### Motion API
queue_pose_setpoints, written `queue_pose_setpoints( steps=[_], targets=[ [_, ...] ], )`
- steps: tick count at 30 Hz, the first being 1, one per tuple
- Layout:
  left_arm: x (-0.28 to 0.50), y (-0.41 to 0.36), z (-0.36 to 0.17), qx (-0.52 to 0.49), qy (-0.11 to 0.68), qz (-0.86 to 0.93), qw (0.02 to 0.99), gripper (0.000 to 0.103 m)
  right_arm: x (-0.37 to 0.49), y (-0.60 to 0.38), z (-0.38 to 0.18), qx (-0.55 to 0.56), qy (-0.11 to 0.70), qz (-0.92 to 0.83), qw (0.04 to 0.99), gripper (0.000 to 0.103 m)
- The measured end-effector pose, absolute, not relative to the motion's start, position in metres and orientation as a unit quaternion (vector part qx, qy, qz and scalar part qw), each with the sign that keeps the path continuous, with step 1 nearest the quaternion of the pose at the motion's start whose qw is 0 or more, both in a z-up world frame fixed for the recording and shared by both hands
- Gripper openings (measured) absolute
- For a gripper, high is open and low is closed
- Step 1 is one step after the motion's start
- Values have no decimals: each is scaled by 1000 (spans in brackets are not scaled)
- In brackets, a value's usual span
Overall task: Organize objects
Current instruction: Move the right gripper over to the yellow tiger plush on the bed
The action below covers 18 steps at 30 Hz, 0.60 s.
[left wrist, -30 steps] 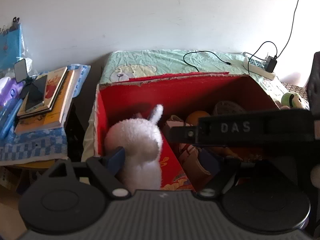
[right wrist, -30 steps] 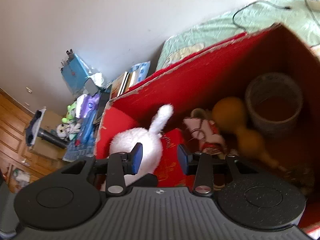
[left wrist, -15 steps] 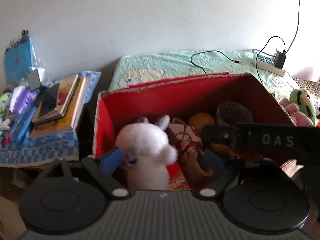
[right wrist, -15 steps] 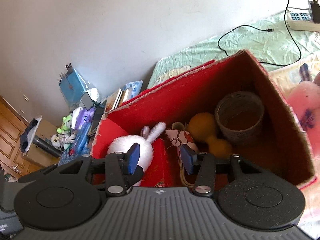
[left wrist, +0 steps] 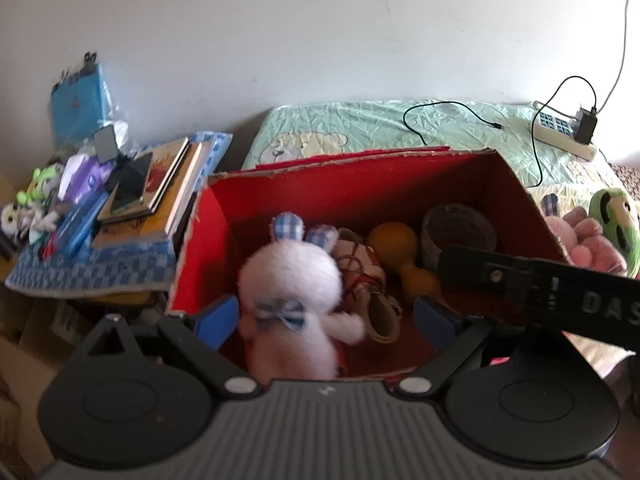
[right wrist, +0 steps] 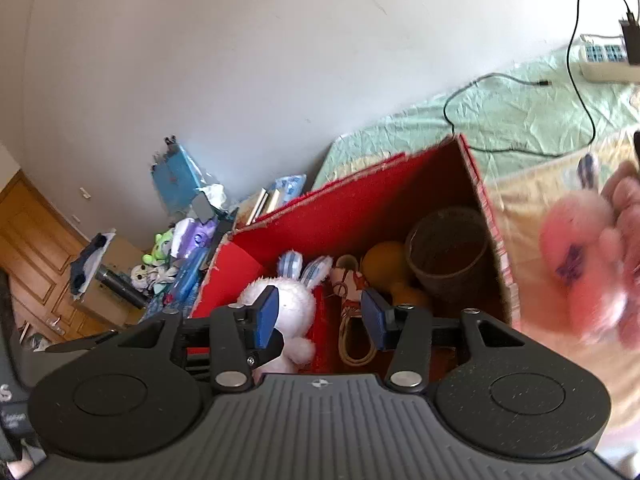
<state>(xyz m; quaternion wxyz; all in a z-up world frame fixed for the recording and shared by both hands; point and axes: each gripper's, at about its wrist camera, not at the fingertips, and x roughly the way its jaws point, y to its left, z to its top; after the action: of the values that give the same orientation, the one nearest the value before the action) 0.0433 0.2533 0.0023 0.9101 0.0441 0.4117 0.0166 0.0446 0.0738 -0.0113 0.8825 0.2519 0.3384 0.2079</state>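
An open red box [left wrist: 360,196] stands on the bed. A white plush bunny [left wrist: 292,280] with blue checked ears sits upright in its left end, and the right wrist view shows the bunny [right wrist: 296,300] too. Beside it lie a small doll [left wrist: 368,276], a yellow gourd [left wrist: 394,240] and a woven cup [left wrist: 458,228]. My left gripper [left wrist: 326,316] hangs open over the box's near wall; its left finger is at the bunny's side and its right finger is far off. My right gripper [right wrist: 320,314] is open with nothing between its fingers. A pink plush [right wrist: 580,256] lies right of the box.
A low table at the left carries books and a phone [left wrist: 152,188] plus small toys. A green plush [left wrist: 614,216] lies right of the box. A power strip [left wrist: 560,136] and a black cable [left wrist: 448,108] lie on the green sheet. The right gripper's black body [left wrist: 540,296] crosses the left wrist view.
Both grippers have drawn back and up from the box. The white bunny has turned upright, so its checked ears and bow now show.
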Motion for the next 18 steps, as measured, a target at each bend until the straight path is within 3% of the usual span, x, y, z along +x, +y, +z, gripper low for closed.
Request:
queue_pose_setpoints(
  steps=[18],
  targets=[
    [22,176,14,28,412,46,910,95,24,1,-1,238,312,252,885,50]
  ],
)
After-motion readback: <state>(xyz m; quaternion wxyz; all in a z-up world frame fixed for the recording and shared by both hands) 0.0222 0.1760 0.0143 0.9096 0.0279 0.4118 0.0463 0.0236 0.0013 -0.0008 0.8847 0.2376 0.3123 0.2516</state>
